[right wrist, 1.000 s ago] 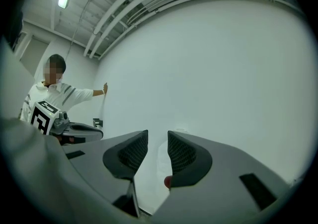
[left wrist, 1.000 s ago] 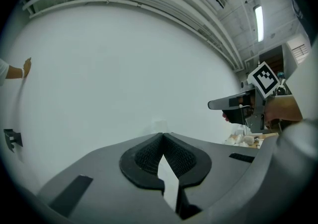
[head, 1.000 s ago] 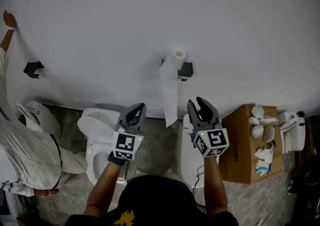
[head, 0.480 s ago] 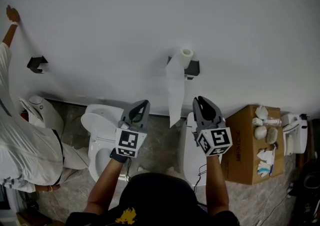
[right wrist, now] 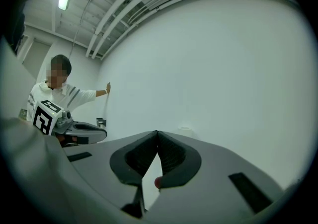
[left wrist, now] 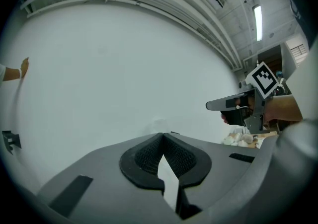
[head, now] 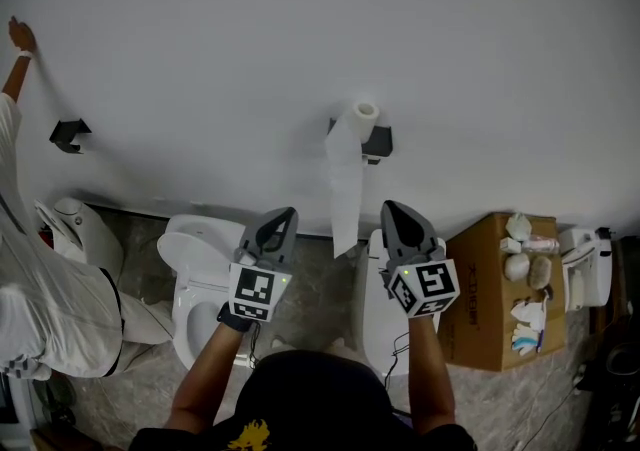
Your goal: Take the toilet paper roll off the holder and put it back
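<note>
A white toilet paper roll (head: 362,115) sits on a black wall holder (head: 377,143), and a long tail of paper (head: 345,189) hangs down from it. Both grippers are held level below the roll, pointing at the white wall and well short of it. My left gripper (head: 284,216) is left of the hanging tail, its jaws shut on nothing (left wrist: 161,135). My right gripper (head: 391,209) is right of the tail. Its jaws have just been closing and now meet with nothing between them (right wrist: 157,132). The roll (right wrist: 187,129) shows faintly beyond its tips.
Two white toilets (head: 192,249) (head: 372,311) stand below the grippers. A cardboard box (head: 492,294) with small items on top is at the right, with a white device (head: 580,267) beside it. A person (head: 40,309) stands at the left, hand on the wall near a second black holder (head: 67,135).
The right gripper's jaws, spread apart in the earlier frames, have closed together. The left gripper and the roll have stayed as they were.
</note>
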